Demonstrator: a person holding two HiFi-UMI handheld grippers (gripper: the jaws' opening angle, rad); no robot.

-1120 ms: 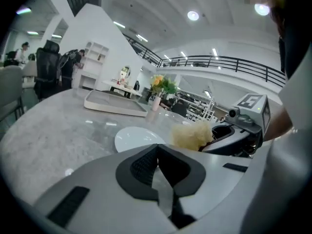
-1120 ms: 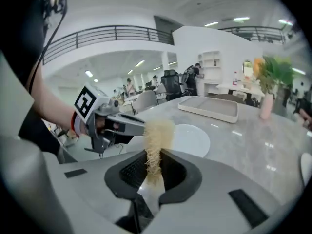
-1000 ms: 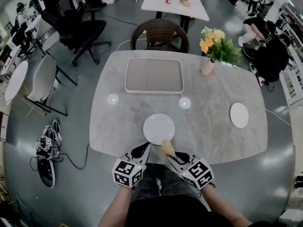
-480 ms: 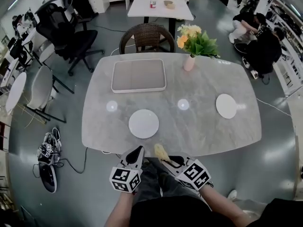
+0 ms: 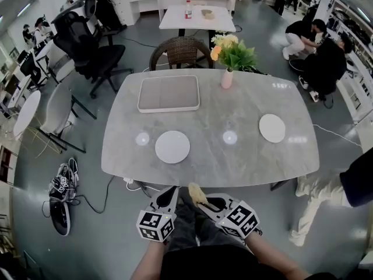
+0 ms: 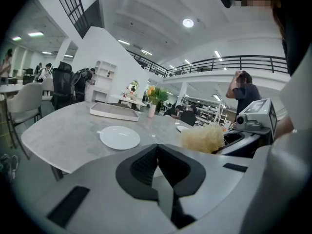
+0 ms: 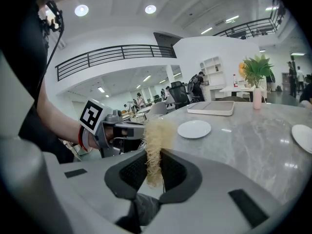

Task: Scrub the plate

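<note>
A white plate (image 5: 172, 146) lies on the grey marble table (image 5: 245, 156), left of the middle; the same plate (image 6: 119, 137) shows ahead in the left gripper view and as a plate (image 7: 194, 128) in the right gripper view. Both grippers hang off the table's near edge, short of the plate. My left gripper (image 5: 173, 190) is shut with nothing between its jaws (image 6: 157, 146). My right gripper (image 5: 205, 203) is shut on a straw-yellow fibrous scrubber (image 5: 196, 193), whose tuft (image 7: 155, 145) sticks up between the jaws. The scrubber (image 6: 202, 138) sits just right of the left gripper.
A second white plate (image 5: 272, 128) lies at the table's right. A pale rectangular tray (image 5: 169, 93) and a pink vase of flowers (image 5: 226, 77) stand at the far side. A wicker chair (image 5: 180, 51) is beyond the table. A person's legs (image 5: 326, 200) pass at the right; shoes (image 5: 61, 194) lie left.
The view has pulled back from the table. Both grippers, which reached the plate's near rim, now hang off the table's edge. A walking person has entered at the right.
</note>
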